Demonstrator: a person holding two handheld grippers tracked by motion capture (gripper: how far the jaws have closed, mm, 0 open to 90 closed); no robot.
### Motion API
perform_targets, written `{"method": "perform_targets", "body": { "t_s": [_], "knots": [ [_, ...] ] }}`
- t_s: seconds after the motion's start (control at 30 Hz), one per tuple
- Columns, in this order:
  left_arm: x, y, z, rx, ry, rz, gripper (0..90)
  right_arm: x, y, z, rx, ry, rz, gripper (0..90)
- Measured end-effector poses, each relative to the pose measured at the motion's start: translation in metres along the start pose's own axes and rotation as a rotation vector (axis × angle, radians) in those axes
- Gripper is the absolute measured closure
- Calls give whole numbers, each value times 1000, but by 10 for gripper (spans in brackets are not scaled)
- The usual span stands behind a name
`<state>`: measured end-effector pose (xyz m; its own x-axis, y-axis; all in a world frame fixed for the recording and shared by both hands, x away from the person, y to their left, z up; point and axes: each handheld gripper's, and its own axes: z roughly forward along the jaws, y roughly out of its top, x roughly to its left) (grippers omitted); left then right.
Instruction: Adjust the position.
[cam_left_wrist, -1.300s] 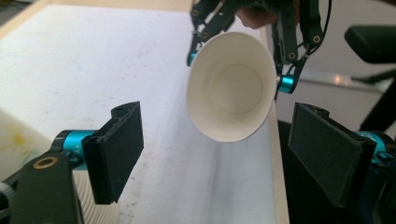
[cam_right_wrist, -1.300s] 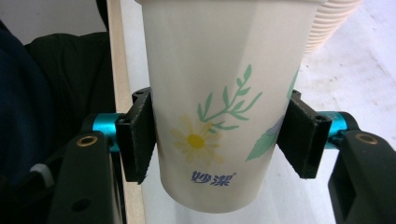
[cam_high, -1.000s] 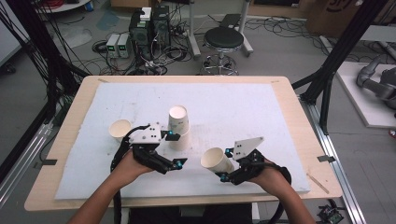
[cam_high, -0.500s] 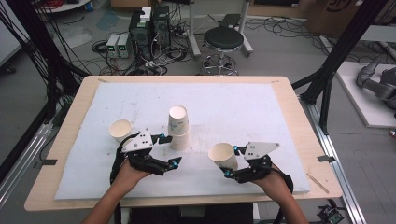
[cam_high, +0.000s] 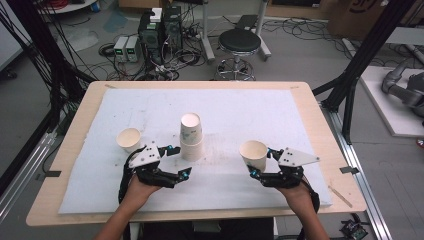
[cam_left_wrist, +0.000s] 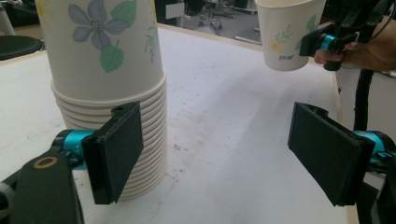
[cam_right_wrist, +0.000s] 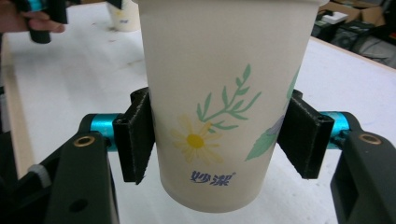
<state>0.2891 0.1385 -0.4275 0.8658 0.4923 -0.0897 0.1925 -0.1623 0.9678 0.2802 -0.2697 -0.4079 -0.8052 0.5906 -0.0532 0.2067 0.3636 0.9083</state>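
White padded table mat (cam_high: 300, 120): inverted stack of floral paper cups (cam_high: 191, 136) at centre, undivided. One upright white paper cup (cam_high: 129, 139) set out left. Second floral paper cup (cam_right_wrist: 219, 102) clamped upright in right gripper (cam_high: 260, 167), unplaced. Left gripper (cam_left_wrist: 215, 154) wide, empty, beside stack.

Two hand-held black grippers, bare forearms

Left gripper (cam_high: 176, 161) and right gripper (cam_high: 260, 162): black bodies with flat dark pads; turquoise collars behind the jaws; grey three-cornered top plates; brass-ringed screw holes; black cables trailing.
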Motion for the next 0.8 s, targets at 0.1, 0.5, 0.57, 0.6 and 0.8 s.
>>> {"method": "perform_targets", "body": {
  "t_s": [0.1, 0.5, 0.57, 0.6, 0.8],
  "knots": [
    [0, -1, 1, -6, 3, -1, 183, -4, -2, -1, -20, -24, 19, 346],
    [-5, -6, -3, -13, 14, 4, 183, -13, -5, -11, -118, -137, 80, 346],
    [-5, -6, -3, -15, 14, 3, 183, -14, -5, -12, -127, -148, 86, 346],
    [-5, -6, -3, -10, 14, 5, 183, -14, -6, -12, -129, -154, 89, 346],
    [-6, -7, -2, -11, 14, 9, 183, -15, -8, -12, -128, -165, 92, 346]
  ]
}}
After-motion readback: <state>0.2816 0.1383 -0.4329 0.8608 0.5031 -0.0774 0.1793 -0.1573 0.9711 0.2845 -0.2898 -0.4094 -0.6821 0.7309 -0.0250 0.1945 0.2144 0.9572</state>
